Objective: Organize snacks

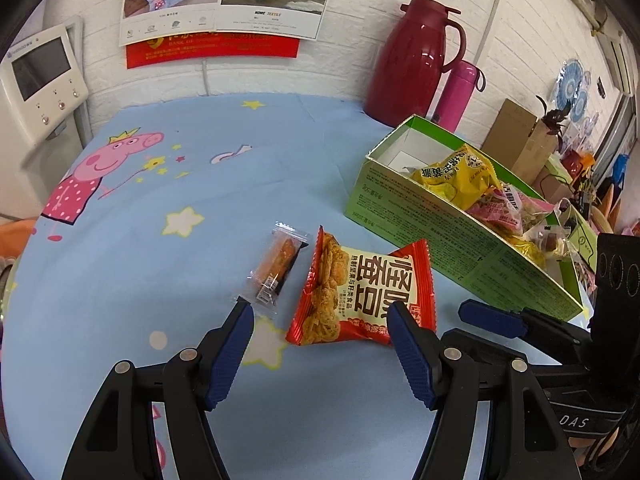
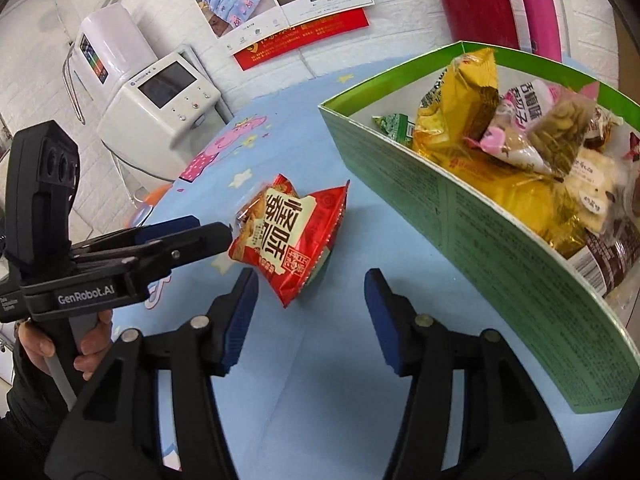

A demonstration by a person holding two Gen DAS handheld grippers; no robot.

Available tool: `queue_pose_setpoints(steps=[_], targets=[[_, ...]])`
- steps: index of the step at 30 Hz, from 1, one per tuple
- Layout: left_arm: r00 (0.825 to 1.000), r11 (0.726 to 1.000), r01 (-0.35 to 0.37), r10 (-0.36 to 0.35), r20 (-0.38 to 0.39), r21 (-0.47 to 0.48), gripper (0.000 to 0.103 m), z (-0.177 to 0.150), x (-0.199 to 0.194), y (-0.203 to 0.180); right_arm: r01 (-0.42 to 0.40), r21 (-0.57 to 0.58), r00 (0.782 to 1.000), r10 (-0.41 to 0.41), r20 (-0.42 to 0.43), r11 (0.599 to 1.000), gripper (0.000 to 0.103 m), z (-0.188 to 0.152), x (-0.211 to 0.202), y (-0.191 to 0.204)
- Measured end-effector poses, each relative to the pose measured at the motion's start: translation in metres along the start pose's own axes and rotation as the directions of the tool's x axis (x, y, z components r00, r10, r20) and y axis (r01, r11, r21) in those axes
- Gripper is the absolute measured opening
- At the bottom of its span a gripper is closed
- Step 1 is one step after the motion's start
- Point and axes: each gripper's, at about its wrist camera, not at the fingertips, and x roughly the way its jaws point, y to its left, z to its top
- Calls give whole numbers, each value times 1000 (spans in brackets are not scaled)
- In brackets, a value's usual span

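Both grippers, left point(image 1: 320, 336) & right point(image 2: 312, 304), hang with jaws apart, empty. Our red foil snack pouch point(image 1: 362, 292) lies mid-frame beside the green cardboard box point(image 1: 460, 248), prob. next in; left looks lined up for it.

Snack packet point(image 1: 362, 292) lies on the worktop point(image 1: 168, 184) just ahead of the left tool point(image 1: 322, 344), with a small wrapped bar point(image 1: 276, 270) beside it on the left. Snack box point(image 1: 452, 236), holding assorted packets, stands to the right; two flasks point(image 1: 416, 60) behind it.
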Motion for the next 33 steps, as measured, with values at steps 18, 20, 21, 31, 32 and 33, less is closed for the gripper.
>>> queue_pose_setpoints(steps=[18,20,21,31,32,33], targets=[[999,999,34,-35,-34,-40,70,-14,0,14,-23,-34,997,21,-71,999,3,-7,-4,-6],[995,994,81,-85,-49,-79,70,-11,5,16,-25,-44,998,22,-62,999,8,-7,-7,-4],[991,989,115,-121,-61,-97,70,-10,9,16,-23,-48,998,20,-55,999,11,-6,-9,-3],[972,969,197,-213,-101,-147,67,2,42,12,-17,-28,999,16,-43,999,45,4,-1,-4],[971,969,200,-216,-99,-148,67,2,44,11,-12,-28,999,11,-47,1000,45,5,3,-4],[972,969,200,-215,-93,-147,67,2,45,11,-14,-20,999,13,-52,1000,45,5,6,-5]])
